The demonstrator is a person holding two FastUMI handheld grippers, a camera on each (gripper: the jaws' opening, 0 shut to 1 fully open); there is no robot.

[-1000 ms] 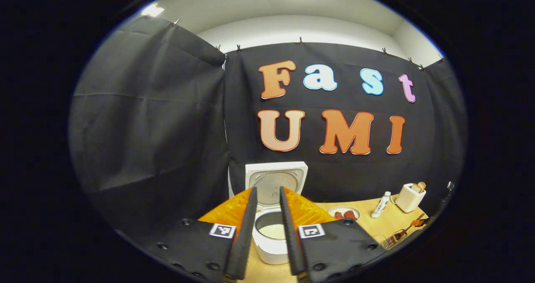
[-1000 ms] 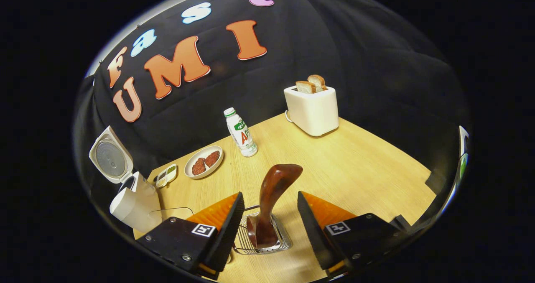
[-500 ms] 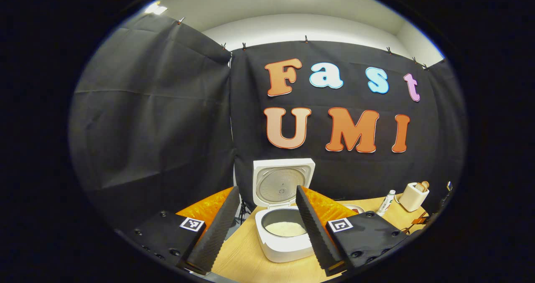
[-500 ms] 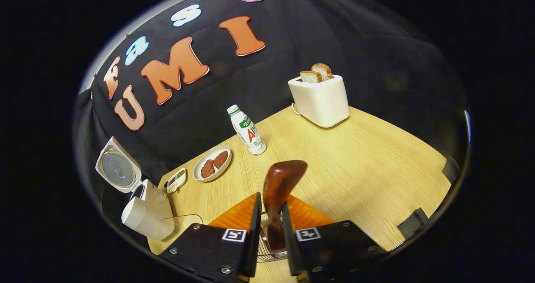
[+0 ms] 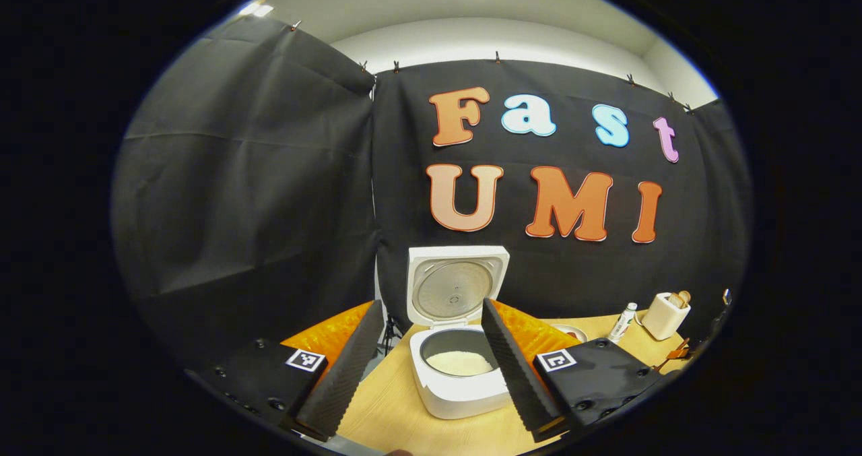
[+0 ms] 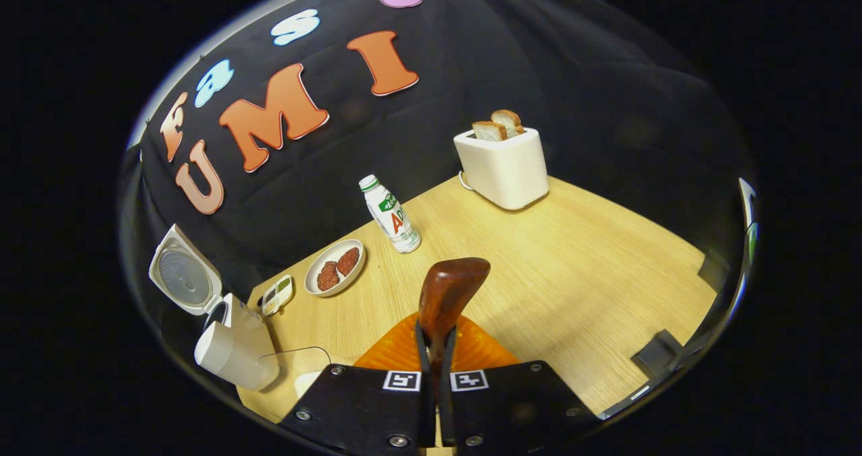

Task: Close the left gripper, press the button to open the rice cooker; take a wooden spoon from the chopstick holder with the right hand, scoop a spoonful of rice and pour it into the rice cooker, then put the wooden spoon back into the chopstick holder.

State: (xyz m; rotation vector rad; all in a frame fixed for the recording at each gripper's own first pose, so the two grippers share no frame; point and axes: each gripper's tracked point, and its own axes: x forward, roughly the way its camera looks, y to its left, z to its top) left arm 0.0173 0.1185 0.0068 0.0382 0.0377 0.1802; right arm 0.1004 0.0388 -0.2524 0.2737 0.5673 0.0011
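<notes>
Right claw at bottom centre of the right gripper view clenched on the dark reddish-brown wooden spoon, its handle rising above the light wooden surface; left claw released, framing the white square rice cooker, lid up, lower centre.

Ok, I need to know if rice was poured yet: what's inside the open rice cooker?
The rice cooker stands open, a pale layer of rice in its pot. The pot's front wall hides the rest.
</notes>
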